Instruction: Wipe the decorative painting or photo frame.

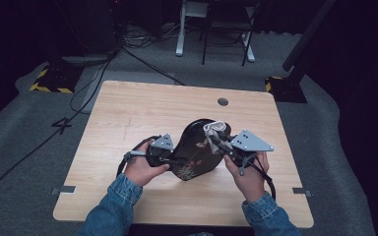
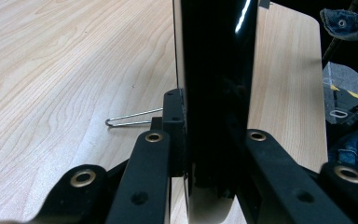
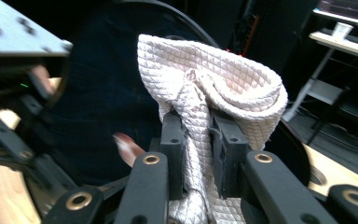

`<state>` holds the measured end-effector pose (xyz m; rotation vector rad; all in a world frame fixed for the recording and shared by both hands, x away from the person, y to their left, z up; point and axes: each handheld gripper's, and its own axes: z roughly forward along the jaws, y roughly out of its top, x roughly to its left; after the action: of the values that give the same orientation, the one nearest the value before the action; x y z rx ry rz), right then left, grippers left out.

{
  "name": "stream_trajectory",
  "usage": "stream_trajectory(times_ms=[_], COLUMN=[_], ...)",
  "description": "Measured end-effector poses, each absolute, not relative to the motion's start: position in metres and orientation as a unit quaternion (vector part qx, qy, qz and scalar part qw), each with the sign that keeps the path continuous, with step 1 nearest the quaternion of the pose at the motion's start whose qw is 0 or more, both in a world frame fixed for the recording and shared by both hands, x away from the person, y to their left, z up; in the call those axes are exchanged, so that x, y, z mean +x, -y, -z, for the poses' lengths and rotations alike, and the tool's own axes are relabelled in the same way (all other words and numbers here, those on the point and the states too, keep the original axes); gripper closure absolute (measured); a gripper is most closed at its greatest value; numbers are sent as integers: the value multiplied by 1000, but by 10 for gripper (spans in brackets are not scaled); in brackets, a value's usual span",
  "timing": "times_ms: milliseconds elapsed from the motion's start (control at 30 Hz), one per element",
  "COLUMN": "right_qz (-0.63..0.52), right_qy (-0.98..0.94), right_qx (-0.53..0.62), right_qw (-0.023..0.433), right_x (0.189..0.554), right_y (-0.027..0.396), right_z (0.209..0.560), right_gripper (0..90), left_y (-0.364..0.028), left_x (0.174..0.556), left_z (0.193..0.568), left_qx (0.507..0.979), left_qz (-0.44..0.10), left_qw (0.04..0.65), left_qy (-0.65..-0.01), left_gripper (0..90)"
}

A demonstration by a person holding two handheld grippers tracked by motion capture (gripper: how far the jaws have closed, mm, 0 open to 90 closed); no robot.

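Left gripper pinches the black tray by its edge, tipped up over the table. Tray's stiff, shiny, prob slippery. Right gripper squeezes the soft, light cloth vs. tray.

tray: glossy black, flower-painted, tilted on edge over table | cloth: white, quilted, bunched against tray
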<state>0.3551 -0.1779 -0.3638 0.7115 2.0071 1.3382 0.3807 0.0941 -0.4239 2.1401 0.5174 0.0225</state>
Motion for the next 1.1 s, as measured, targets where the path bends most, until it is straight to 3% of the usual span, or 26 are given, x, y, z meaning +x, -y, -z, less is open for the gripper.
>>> stream_trajectory(times_ms=[500, 1100], right_qz=[-490, -504], right_qy=[-749, -784], right_qx=[320, 235], right_qw=[311, 275], right_x=[364, 343], right_y=[206, 147], right_z=[371, 372], right_gripper=[766, 762], left_y=[-94, -91], left_x=[380, 380], left_z=[424, 423], left_qx=[868, 868], left_qz=[-10, -11], left_qw=[451, 447], left_qy=[-208, -215], left_gripper=[799, 799])
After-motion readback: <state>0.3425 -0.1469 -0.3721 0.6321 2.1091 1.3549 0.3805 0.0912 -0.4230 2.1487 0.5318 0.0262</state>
